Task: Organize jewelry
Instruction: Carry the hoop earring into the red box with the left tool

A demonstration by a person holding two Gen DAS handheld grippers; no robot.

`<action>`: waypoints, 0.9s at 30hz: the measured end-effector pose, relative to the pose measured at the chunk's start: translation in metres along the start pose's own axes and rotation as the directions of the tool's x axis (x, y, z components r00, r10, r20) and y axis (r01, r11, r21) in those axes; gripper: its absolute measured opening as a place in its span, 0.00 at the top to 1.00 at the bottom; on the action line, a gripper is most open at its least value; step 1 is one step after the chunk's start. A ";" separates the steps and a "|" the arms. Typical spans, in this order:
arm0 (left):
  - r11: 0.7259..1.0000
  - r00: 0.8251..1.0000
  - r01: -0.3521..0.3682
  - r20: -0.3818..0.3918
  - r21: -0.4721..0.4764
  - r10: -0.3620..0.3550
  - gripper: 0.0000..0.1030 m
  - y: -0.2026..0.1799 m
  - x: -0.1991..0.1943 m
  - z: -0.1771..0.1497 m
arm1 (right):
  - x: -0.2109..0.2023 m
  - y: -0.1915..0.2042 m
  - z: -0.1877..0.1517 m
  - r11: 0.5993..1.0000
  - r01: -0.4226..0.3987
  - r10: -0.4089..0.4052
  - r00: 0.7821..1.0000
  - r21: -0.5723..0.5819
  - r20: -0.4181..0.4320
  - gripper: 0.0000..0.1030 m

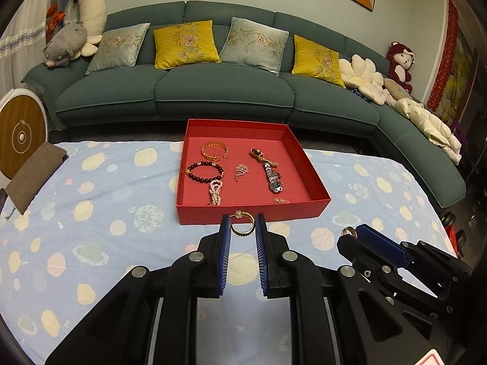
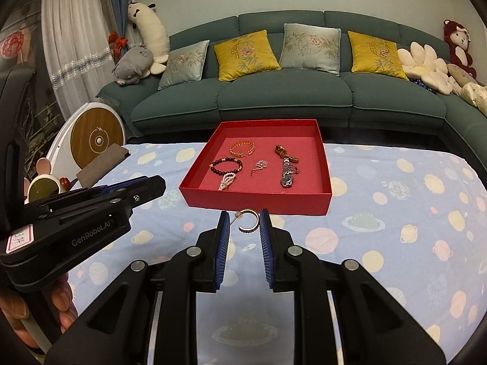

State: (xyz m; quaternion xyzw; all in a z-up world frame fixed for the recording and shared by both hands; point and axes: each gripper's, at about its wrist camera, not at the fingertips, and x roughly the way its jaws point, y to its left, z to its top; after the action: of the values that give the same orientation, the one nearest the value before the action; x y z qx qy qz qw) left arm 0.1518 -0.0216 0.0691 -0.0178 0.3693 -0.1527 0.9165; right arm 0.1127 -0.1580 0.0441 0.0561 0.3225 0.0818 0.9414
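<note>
A red open box sits on the patterned cloth and holds an amber bracelet, a dark bead bracelet, a pearl strand, a small pendant, a watch and a small chain. My left gripper holds a gold hoop earring between its blue pads, just short of the box's near wall. My right gripper holds a matching hoop earring the same way. Each gripper also shows in the other view: the right, the left.
A brown cloth pouch lies at the table's left edge beside a round white and wood device. A small clock stands at the left. A teal sofa with cushions and plush toys runs behind the table.
</note>
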 end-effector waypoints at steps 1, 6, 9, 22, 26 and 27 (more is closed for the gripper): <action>1.000 1.000 0.001 -0.001 -0.001 -0.001 0.87 0.001 0.000 0.001 | 0.000 0.001 0.002 1.000 0.001 -0.001 1.000 -0.010 -0.002 0.81; 1.000 1.000 -0.017 0.006 -0.006 0.017 0.87 0.008 0.000 0.004 | 0.002 -0.002 0.012 0.999 -0.002 0.001 1.000 -0.034 -0.005 0.81; 0.999 0.999 -0.037 0.004 -0.009 0.037 0.87 0.017 0.003 0.008 | 0.008 -0.006 0.017 0.999 -0.011 0.010 1.000 -0.040 -0.022 0.81; 0.993 0.994 -0.107 -0.008 0.054 0.107 0.87 0.026 0.057 0.071 | 0.059 -0.036 0.065 0.998 0.037 -0.036 0.999 0.048 -0.023 0.81; 0.994 0.995 -0.104 -0.011 0.029 0.104 0.87 0.029 0.081 0.093 | 0.079 -0.050 0.084 0.994 0.043 -0.041 0.999 0.101 -0.023 0.81; 0.994 0.995 -0.104 -0.010 0.029 0.104 0.87 0.028 0.087 0.098 | 0.083 -0.051 0.089 0.993 0.047 -0.045 0.999 0.106 -0.017 0.81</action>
State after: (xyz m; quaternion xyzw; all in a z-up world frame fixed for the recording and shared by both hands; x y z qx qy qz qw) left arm 0.2852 -0.0282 0.0783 0.0152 0.3726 -0.1102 0.9213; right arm 0.2388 -0.1971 0.0564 0.0981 0.3342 0.0432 0.9364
